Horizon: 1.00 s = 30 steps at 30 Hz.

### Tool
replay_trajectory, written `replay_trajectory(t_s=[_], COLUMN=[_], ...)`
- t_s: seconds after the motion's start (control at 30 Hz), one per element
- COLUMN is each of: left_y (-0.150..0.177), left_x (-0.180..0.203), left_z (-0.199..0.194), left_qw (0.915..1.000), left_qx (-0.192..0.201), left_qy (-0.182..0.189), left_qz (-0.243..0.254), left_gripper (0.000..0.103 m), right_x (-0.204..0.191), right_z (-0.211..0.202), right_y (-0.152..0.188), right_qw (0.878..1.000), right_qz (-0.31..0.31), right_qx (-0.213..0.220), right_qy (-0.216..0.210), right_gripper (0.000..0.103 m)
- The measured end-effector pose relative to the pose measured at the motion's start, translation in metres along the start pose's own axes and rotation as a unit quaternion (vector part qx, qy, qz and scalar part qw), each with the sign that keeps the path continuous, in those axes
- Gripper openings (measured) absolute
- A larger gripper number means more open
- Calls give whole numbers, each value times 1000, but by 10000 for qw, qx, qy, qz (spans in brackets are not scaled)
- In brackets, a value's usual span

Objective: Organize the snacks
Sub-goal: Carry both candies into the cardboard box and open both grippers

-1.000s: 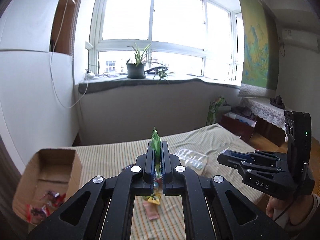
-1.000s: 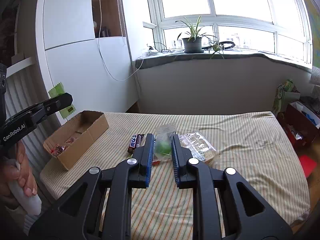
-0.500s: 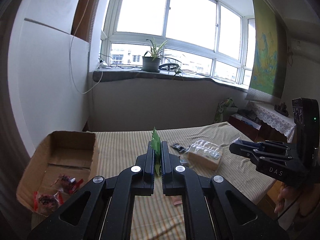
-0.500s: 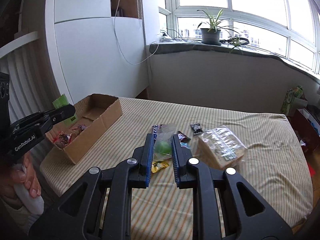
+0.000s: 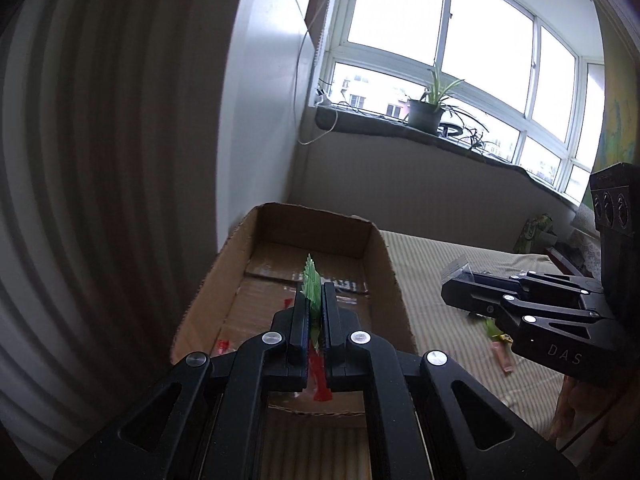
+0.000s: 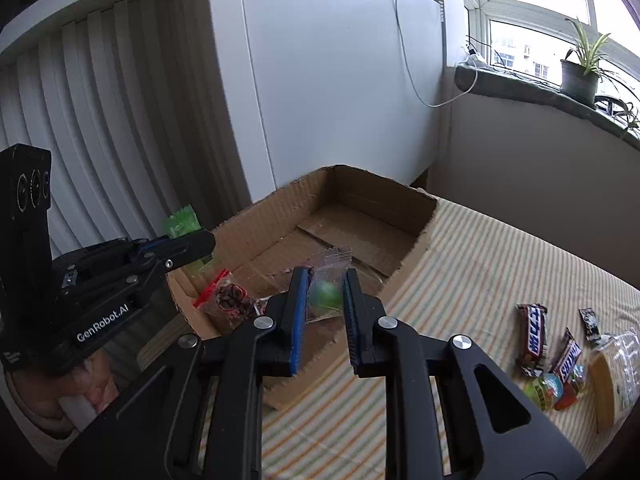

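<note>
An open cardboard box [image 5: 384, 264] [image 6: 400, 204] sits at the left end of the striped bed. My left gripper [image 5: 314, 300] [image 6: 200, 242] hangs over the box's near end, shut on a flat green sachet [image 5: 311, 286] [image 6: 182, 226]. My right gripper [image 6: 326, 280] [image 5: 452, 292] is just right of it, over the box's right wall, shut on a clear packet with a green ball [image 6: 327, 290]. Red-wrapped snacks [image 6: 224, 298] [image 5: 320, 376] lie on the box floor.
Chocolate bars [image 6: 534, 330], small candies [image 6: 548, 388] and a clear bag of biscuits [image 6: 616, 372] lie on the striped cover [image 6: 500, 260] to the right. A white cabinet [image 6: 320, 72] and slatted panel [image 6: 100, 120] stand behind the box. A hand [image 6: 72, 396] grips the left handle.
Both grippers have swung left from above the snack pile to over the cardboard box and come lower, each still carrying its snack.
</note>
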<state>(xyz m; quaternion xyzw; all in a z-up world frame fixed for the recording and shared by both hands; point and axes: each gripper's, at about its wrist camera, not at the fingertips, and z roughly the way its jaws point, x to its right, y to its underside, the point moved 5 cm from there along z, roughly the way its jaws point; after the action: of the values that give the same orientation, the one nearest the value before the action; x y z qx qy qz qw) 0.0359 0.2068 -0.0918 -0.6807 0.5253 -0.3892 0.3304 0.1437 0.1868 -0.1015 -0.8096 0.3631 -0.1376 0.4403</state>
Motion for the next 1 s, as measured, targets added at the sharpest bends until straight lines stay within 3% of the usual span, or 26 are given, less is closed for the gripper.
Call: replay_trajectory(t_s=[0.27,0.3,0.33,0.37,0.43,0.5,0.53,0.77,0.93,1.0], left_y=[3,4,5,7,10,12,13,11,6,5], left_x=[-12,-12,-12,-14,-18,-24,-27,-43,-44,-42], left_z=[18,21,24,27,27,25,23,7,-10,-18], left_qw=[9999,9998,9997,9996,9992,9989,9987,9971,9967,9967], left_qx=[-140,-164,-198,-242,-289,-266,-242,-144,-22,49], left_qy=[34,21,-10,-37,-69,-205,-233,-375,-459,-487], left_qz=[-91,-109,-135,-169,-252,-341,-385,-653,-662,-645], left_gripper=[4,4,5,9,34,69,74,76,76,76], right_x=[-8,-8,-6,-4,2,6,7,-2,-10,-13], right_z=[35,42,48,52,55,54,52,36,15,4], right_y=[-15,-14,-12,-10,-6,-4,-3,-5,-9,-11], right_qw=[9997,9995,9994,9994,9995,9995,9996,9998,9996,9992], right_qz=[-140,-134,-135,-115,-42,30,43,-140,-216,-244], right_qx=[-73,-169,-258,-281,-298,-288,-275,-147,142,284], right_qy=[-174,-218,-199,-165,-105,-93,-85,-14,89,163], right_gripper=[18,22,34,39,42,46,48,49,84,93])
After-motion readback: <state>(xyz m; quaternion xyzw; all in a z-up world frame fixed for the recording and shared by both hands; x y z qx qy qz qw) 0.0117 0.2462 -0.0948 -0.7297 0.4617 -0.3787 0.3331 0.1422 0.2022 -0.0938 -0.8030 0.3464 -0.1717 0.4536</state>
